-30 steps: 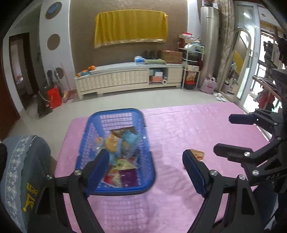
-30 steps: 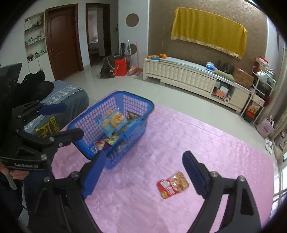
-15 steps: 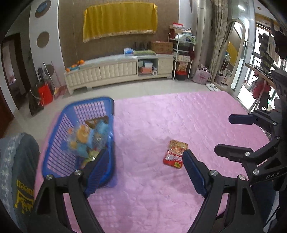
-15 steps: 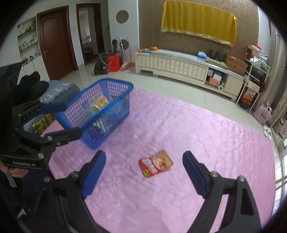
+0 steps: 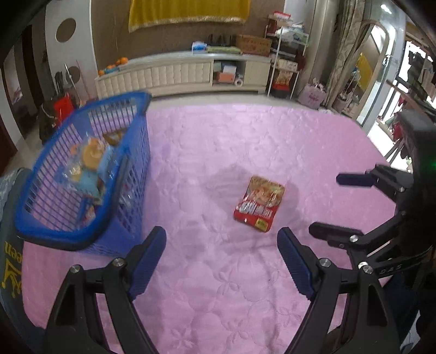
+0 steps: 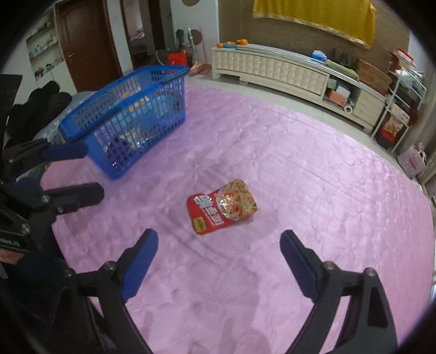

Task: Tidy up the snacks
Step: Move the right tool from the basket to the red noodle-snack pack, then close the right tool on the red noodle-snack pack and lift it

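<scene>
I am working in a home living room. Beyond my claws stand a long cream TV cabinet (image 5: 179,73) holding oranges (image 6: 233,42), a yellow cloth (image 6: 313,16) on the brown wall, cluttered wire shelves (image 5: 283,68), and wooden doors (image 6: 87,46) far left.

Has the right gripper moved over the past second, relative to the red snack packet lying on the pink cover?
Yes. The right gripper has closed in on the red snack packet, which now lies centred just ahead of its open fingers on the pink cover.
</scene>
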Demonstrator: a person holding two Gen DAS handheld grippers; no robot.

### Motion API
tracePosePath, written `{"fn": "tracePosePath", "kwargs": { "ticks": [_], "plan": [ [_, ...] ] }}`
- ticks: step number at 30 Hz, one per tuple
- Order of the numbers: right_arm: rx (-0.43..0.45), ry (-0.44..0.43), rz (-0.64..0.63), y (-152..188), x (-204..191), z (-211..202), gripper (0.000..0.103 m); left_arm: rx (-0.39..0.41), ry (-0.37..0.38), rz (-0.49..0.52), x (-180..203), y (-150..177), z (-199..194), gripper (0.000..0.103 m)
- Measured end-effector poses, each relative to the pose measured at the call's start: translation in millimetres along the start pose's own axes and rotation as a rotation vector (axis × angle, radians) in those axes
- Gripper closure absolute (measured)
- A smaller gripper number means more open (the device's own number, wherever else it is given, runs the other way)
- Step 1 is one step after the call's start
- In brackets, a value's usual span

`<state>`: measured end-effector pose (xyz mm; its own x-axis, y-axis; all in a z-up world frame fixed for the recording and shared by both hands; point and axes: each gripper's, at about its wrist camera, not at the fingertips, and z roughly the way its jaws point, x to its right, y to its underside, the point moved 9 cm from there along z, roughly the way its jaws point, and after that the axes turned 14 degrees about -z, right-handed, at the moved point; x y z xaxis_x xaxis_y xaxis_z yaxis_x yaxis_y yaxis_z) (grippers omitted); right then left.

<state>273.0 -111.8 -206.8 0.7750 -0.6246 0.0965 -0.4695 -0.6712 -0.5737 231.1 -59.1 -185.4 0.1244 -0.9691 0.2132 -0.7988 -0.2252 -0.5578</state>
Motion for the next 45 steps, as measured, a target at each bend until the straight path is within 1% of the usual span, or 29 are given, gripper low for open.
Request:
{"fn": "tracePosePath", "kwargs": {
  "ticks": [1,4,8,11,16,18,19,21,22,25,26,28,29,32,34,38,41,42,45],
  "plan": [
    [0.005,-0.007,-0.013,-1,1,5,0.003,-0.018,-0.002,-0.002,-1,4,7,0.021],
    [0.000,-0.026,-0.049,-2,1,18,0.001,-0.041,-0.029,0.001,-4,9,23,0.021],
    [-0.068,-0.075,-0.089,3,1,45,0.001,-0.067,-0.046,0.006,-7,14,42,0.021],
    [-0.085,-0.077,-0.112,3,4,61,0.001,-0.095,-0.054,0.015,-10,18,57,0.021],
    [-0.114,-0.108,-0.146,-2,3,87,0.001,-0.130,-0.057,-0.019,-19,20,74,0.021],
    [-0.125,-0.105,-0.187,-4,1,93,0.001,-0.138,-0.058,-0.019,-21,20,78,0.021],
    [-0.140,-0.089,-0.226,-5,-1,99,0.001,-0.142,-0.062,-0.015,-21,20,80,0.021],
    [-0.167,-0.075,-0.261,-6,-1,107,0.001,-0.148,-0.066,-0.009,-23,20,84,0.021],
    [-0.180,-0.076,-0.266,-6,0,110,0.001,-0.149,-0.065,-0.011,-24,19,85,0.021],
    [-0.209,-0.106,-0.223,-5,6,119,0.001,-0.161,-0.054,-0.039,-28,20,90,0.021],
    [-0.199,-0.123,-0.198,-5,8,120,0.000,-0.166,-0.051,-0.044,-28,21,93,0.021],
    [-0.188,-0.119,-0.214,-6,7,119,0.002,-0.171,-0.052,-0.044,-31,21,96,0.021],
    [-0.180,-0.125,-0.222,-6,6,116,0.004,-0.172,-0.054,-0.043,-32,20,97,0.021],
    [-0.168,-0.138,-0.247,-3,0,107,0.017,-0.175,-0.052,-0.060,-36,19,100,0.021],
    [-0.159,-0.150,-0.276,-1,-7,98,0.035,-0.178,-0.045,-0.070,-37,20,101,0.021],
    [-0.152,-0.160,-0.286,4,-10,88,0.045,-0.177,-0.051,-0.060,-36,19,101,0.021],
    [-0.130,-0.158,-0.283,8,-14,77,0.058,-0.173,-0.042,-0.071,-34,17,99,0.021],
    [-0.120,-0.173,-0.268,8,-17,73,0.070,-0.172,-0.036,-0.074,-33,18,98,0.021],
    [-0.105,-0.153,-0.257,13,-19,62,0.074,-0.151,-0.033,-0.039,-25,20,89,0.021]
  ]
}}
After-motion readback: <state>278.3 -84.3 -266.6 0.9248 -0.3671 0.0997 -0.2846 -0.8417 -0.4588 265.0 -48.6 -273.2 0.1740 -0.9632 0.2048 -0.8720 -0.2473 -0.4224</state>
